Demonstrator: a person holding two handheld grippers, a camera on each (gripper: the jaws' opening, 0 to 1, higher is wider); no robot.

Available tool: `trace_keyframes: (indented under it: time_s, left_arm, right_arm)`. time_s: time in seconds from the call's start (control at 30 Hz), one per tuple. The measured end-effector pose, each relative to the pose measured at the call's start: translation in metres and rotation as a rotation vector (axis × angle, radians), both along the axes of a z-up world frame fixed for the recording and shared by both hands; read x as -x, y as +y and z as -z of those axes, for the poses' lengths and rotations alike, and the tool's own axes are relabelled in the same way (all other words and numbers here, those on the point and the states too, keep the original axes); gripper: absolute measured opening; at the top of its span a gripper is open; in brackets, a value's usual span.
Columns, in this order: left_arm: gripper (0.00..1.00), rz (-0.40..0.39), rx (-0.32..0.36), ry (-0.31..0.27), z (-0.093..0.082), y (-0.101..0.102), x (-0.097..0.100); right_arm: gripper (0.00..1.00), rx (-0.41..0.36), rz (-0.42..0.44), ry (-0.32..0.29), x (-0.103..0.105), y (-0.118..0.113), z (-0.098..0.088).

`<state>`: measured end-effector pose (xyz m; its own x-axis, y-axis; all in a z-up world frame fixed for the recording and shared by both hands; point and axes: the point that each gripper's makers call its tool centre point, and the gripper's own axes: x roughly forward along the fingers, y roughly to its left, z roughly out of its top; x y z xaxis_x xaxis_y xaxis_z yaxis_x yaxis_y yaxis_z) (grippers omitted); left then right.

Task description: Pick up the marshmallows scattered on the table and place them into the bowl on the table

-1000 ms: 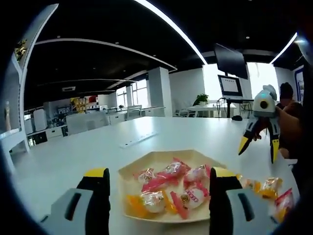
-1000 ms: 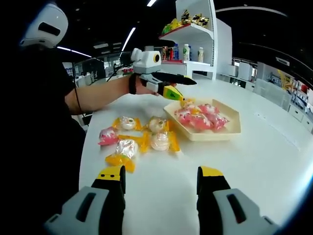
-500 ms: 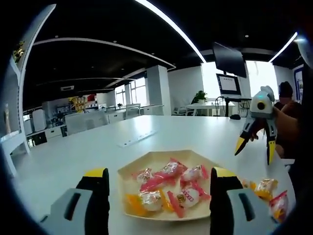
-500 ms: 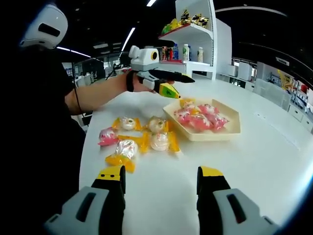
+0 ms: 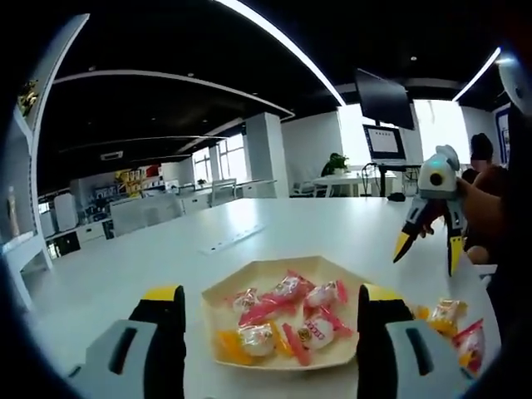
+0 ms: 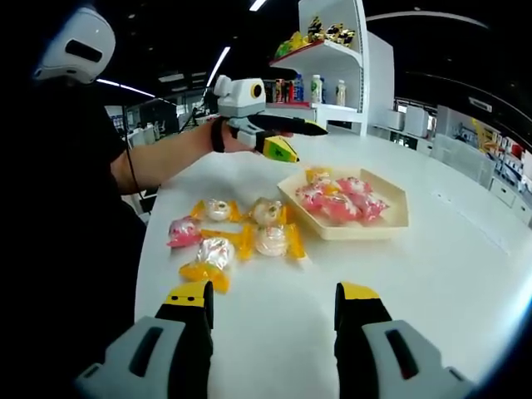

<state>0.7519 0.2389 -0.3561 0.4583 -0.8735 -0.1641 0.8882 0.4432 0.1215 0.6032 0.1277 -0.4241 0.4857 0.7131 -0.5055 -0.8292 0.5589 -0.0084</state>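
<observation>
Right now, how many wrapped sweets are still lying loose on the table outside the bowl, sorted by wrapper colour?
Yellow-wrapped sweets: 4
Pink-wrapped sweets: 1
Total: 5

Glossy plastic wrappers [image 6: 214, 253], smooth white table [image 6: 432, 274]

Open office, white shelving unit [image 6: 337, 50], ceiling light strips [image 5: 278, 37], bright windows [image 5: 432, 129]

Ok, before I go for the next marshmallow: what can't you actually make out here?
- Left gripper view: part of the bowl hidden behind the left gripper.
- Left gripper view: loose marshmallows cut by the edge.
- Right gripper view: shelf items too small.
- Right gripper view: left gripper's jaws side-on.
</observation>
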Motion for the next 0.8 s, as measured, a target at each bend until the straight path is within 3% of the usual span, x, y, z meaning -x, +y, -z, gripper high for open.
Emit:
trace_keyframes:
  time_s: [0.33,0.8]
  left_arm:
    - [0.84,0.025,-0.014,0.007,-0.001,0.004,0.007]
    - [0.82,0.096,-0.118,-0.008,0.011,0.009,0.028]
  right_arm:
    - [0.57,0.001,-0.004,-0.001,0.001,0.001,-0.001]
    - [0.57,0.003,-0.010,0.003,0.003,0.004,0.000]
